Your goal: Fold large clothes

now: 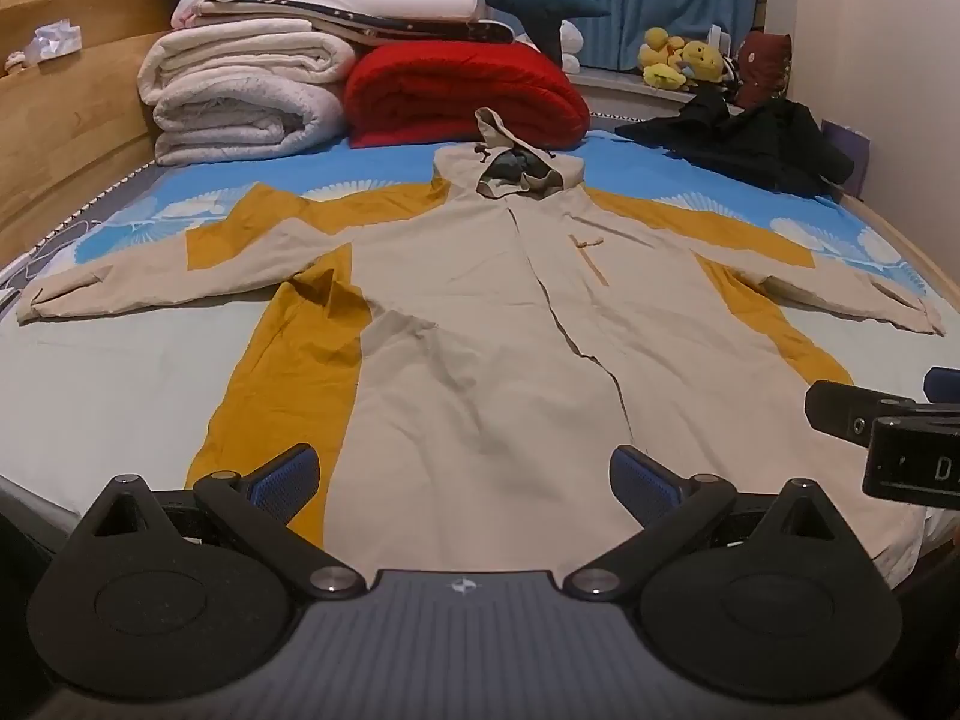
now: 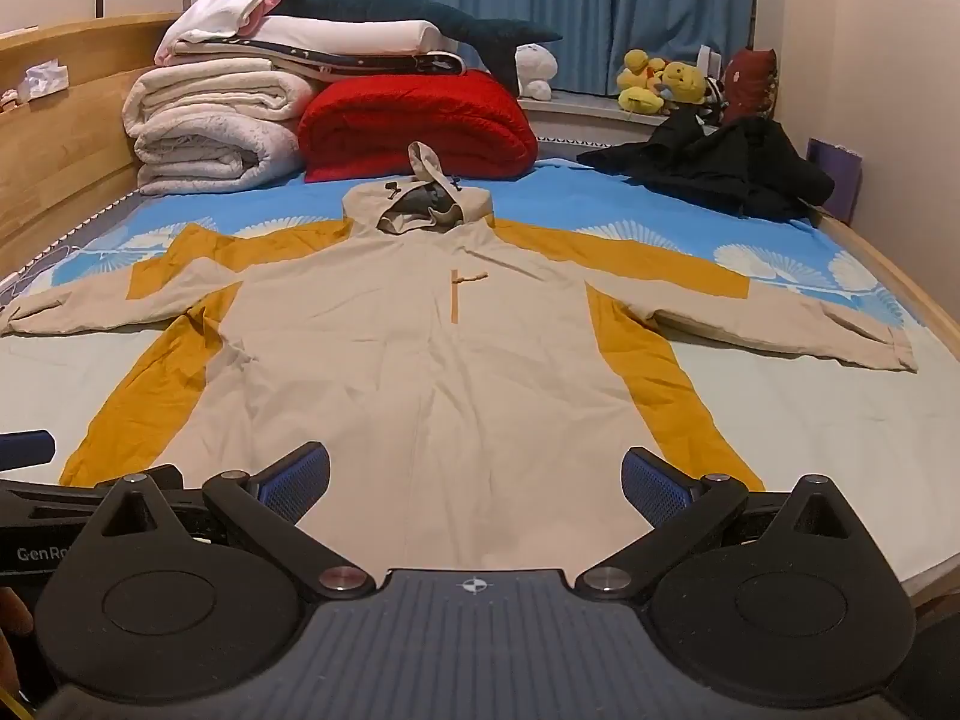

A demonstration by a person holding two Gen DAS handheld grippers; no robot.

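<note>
Jacket [image 1: 480,324] spread flat on bed [image 1: 120,384], sleeves out, hood toward red quilt [image 1: 462,96]; left gripper [image 1: 462,474] and right gripper [image 2: 474,474] gaping wide above hem, empty.

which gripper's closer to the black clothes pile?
Right. Right gripper is over the jacket's hem on the side of the black clothes pile; left gripper sits further across.
</note>
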